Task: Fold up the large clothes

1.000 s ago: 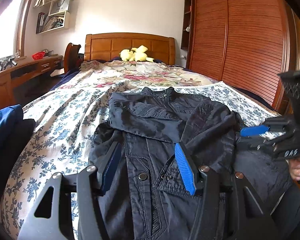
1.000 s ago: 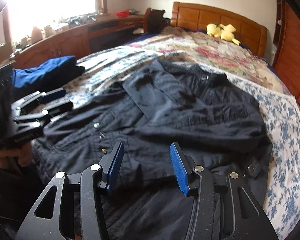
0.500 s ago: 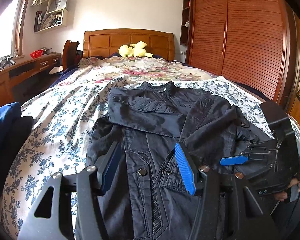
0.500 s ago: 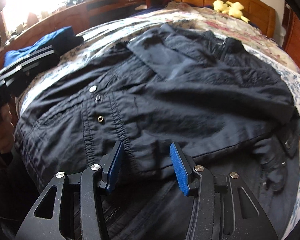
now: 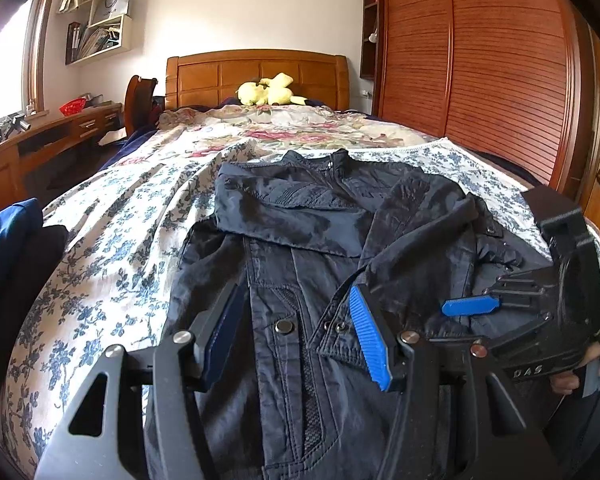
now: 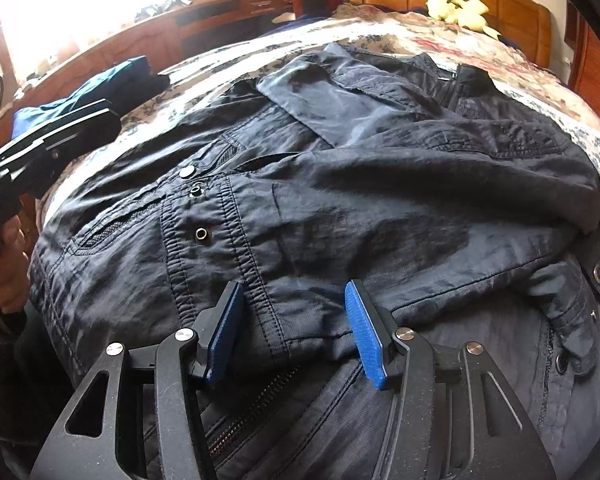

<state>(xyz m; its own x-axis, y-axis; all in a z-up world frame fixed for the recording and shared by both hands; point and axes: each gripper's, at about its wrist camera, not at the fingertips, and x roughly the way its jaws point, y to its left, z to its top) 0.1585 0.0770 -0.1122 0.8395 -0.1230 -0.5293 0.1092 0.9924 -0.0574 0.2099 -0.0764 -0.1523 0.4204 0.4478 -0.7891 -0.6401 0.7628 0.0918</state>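
Dark navy snap-button jacket (image 5: 308, 240) lies front-up on the bed with the blue-floral sheet (image 5: 112, 240), collar toward the wooden headboard (image 5: 256, 76), both sleeves folded across the chest. Left gripper (image 5: 296, 332) hovers low over the jacket's hem end, blue-padded fingers (image 5: 370, 340) spread, nothing pinched. Right gripper (image 6: 296, 332) sits low over the hem by the zipper, fingers (image 6: 362, 336) spread and just been opening, cloth under them but not clamped. Yellow plush toy (image 5: 270, 90) at the headboard. Blue folded garment (image 6: 80, 96) at the bed's edge.
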